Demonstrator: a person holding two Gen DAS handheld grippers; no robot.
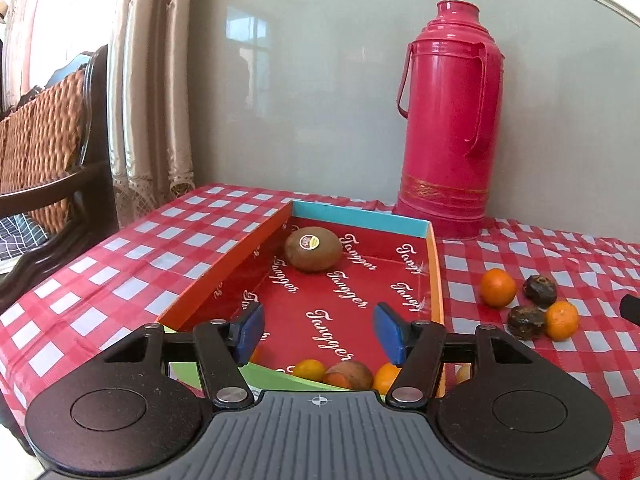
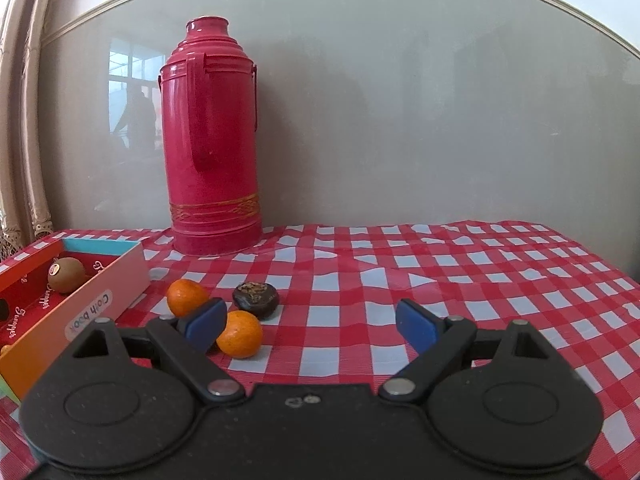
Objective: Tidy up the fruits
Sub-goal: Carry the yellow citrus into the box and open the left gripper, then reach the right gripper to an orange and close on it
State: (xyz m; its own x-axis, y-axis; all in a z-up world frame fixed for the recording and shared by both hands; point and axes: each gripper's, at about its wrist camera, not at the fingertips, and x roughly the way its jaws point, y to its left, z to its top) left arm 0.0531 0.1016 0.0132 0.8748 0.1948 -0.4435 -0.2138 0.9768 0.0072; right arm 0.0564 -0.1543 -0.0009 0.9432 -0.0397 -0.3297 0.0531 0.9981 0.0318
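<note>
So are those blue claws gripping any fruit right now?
No. The left gripper and right gripper both stand open and hold nothing.

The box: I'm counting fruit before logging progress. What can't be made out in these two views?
- Left wrist: the box's near end lies behind the left gripper, so the fruits there can't be fully counted.
- Right wrist: the frame's left edge cuts off the box; only the kiwi shows clearly.
- Right wrist: the second dark fruit isn't seen, apparently behind the right gripper's fingers.
</note>
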